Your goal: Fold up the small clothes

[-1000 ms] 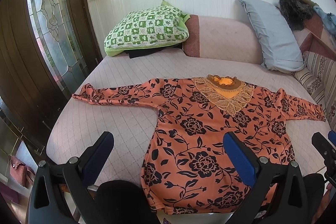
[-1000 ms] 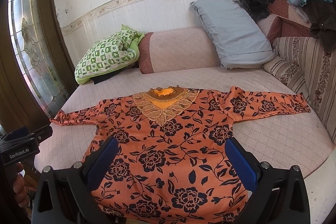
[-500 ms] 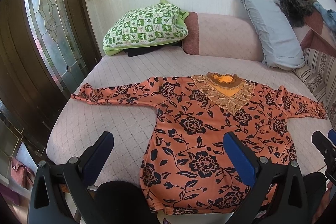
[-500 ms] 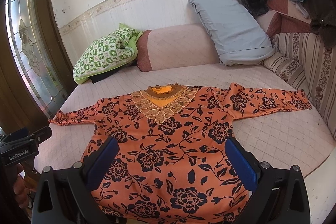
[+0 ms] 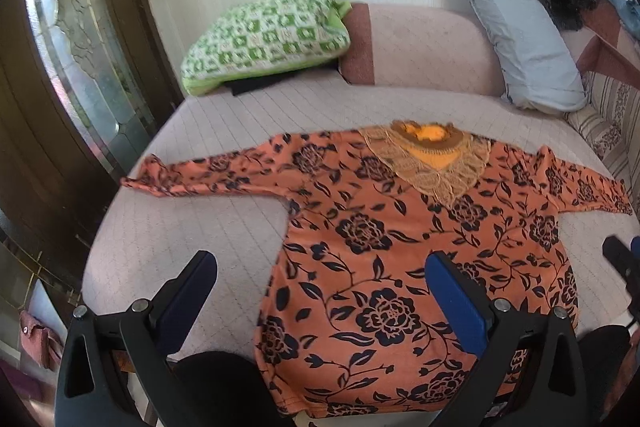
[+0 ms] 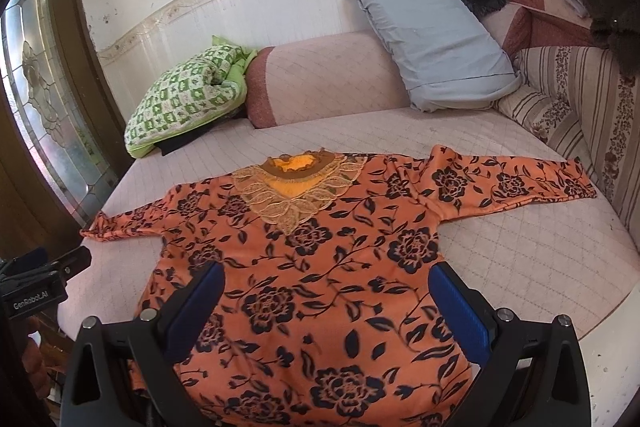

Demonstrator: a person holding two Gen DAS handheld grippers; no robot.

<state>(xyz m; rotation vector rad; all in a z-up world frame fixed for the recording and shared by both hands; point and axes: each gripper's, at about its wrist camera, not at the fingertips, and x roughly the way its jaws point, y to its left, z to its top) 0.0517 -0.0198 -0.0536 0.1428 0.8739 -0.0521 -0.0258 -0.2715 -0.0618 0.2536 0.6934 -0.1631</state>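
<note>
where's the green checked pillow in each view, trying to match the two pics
Left wrist view: the green and white checked pillow sits upper left of centre, at the back of the pink quilted bed, beside the wooden glass door.
Right wrist view: it sits at middle left, smaller, beside the same door.
Shared landmark: the gold lace collar of the orange floral long-sleeved top, lying in front of the pillow in both.

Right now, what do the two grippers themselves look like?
Both match: the left gripper and right gripper have black plastic frames with triangular cut-outs, silver bolt heads, and flat blue pads lining the jaws. In the right view, the left one's black body carries white "GenRobot.AI" lettering.
</note>
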